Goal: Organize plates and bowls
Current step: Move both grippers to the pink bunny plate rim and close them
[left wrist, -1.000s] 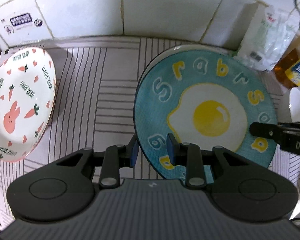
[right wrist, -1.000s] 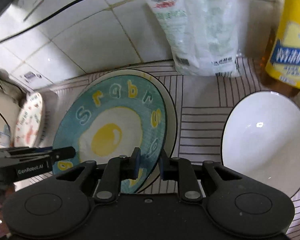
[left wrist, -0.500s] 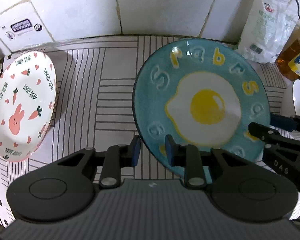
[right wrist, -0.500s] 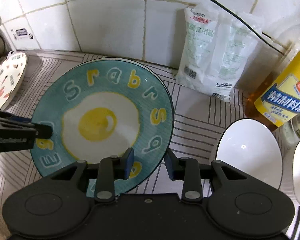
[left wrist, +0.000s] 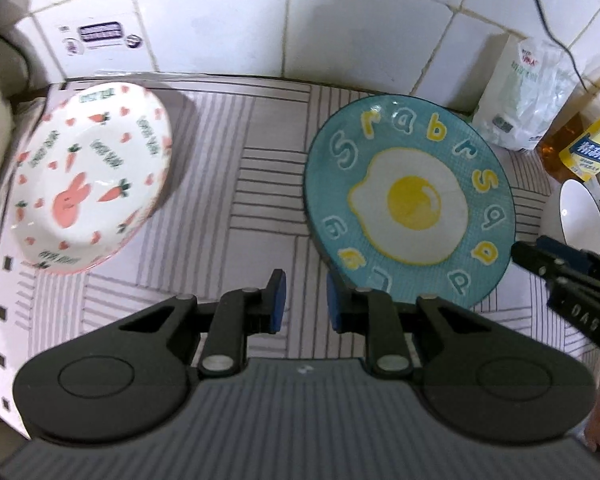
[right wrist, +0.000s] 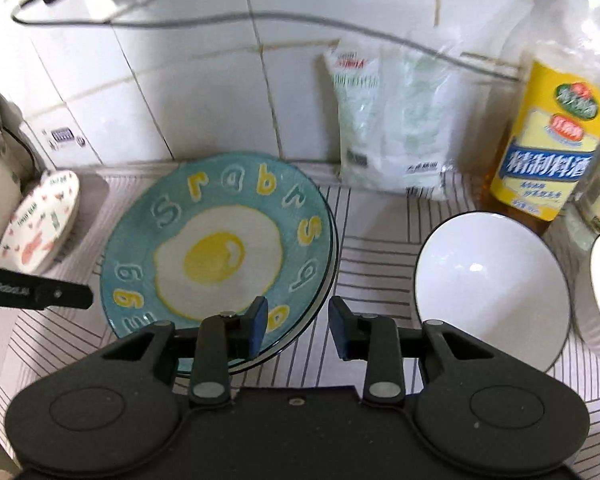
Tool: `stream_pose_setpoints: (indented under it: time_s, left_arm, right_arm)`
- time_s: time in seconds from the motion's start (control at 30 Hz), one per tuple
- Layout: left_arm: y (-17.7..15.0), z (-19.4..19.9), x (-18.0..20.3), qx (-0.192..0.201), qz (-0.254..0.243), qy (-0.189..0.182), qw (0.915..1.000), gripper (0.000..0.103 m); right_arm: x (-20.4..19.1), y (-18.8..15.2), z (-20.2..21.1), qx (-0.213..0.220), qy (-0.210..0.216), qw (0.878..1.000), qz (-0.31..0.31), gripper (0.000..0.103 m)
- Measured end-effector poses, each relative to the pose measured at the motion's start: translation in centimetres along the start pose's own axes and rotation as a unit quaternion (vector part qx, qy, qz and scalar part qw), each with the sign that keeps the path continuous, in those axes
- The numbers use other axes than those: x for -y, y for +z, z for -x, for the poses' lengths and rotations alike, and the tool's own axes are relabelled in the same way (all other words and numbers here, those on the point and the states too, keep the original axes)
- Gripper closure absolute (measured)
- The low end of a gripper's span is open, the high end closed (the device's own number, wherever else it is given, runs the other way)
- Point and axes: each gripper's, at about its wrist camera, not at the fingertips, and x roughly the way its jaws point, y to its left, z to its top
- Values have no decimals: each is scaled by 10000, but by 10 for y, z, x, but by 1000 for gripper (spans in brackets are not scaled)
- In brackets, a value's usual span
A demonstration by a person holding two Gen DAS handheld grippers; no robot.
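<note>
Blue egg plate (left wrist: 410, 204) laid flat on striped counter (left wrist: 228, 184), left gripper (left wrist: 303, 302) and right gripper (right wrist: 298, 326) both parted, nothing held, bunny plate (left wrist: 88, 188) well apart

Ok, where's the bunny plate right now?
The bunny plate sits far left on the striped counter in the left wrist view, near the tiled wall, apart from the egg plate to its right.

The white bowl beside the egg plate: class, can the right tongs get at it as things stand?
Probably yes: the right tongs are open and empty, and the white bowl sits just to their right with bare mat between.
</note>
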Motion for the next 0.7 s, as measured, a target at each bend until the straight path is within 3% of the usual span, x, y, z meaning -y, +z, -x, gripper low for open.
stream_pose_setpoints:
  time_s: [0.33, 0.5, 0.6, 0.7]
  left_arm:
    - [-31, 54, -32, 259, -360, -97, 9990, 82]
    - [-46, 77, -54, 416, -558, 57, 9976, 81]
    - [-53, 88, -74, 497, -465, 71, 9977, 79]
    - [-57, 99, -94, 592, -411, 137, 9973, 77]
  right_arm:
    - [-24, -18, 42, 563, 298, 9979, 106, 60]
    - [-49, -31, 55, 707, 434, 9964, 186, 57]
    - [-69, -38, 66, 840, 665, 9935, 375, 56]
    - [-88, -43, 76, 1008, 1003, 9889, 434, 48]
